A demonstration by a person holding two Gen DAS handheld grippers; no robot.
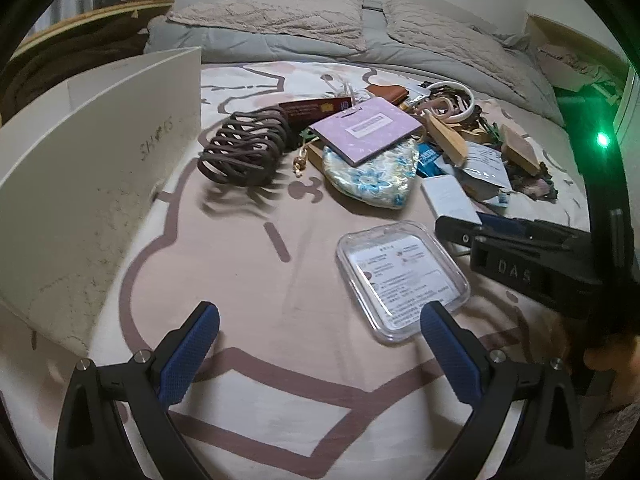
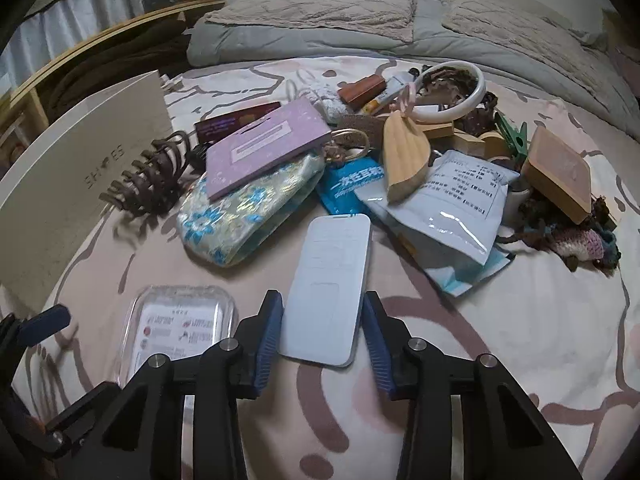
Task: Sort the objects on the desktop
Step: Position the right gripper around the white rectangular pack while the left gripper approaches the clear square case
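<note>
Your right gripper (image 2: 323, 332) has its blue fingers (image 2: 267, 336) closed in against both long edges of the pale white slab (image 2: 328, 284), which lies flat on the patterned bedspread (image 2: 520, 340) and reaches out ahead of the tips toward the heap. Your left gripper (image 1: 320, 344) stands wide apart with nothing between its fingers (image 1: 188, 356); the clear plastic case (image 1: 400, 280) lies just ahead of its right finger. The brown hair claw (image 1: 244, 148) sits well beyond, near the white box (image 1: 80, 160).
</note>
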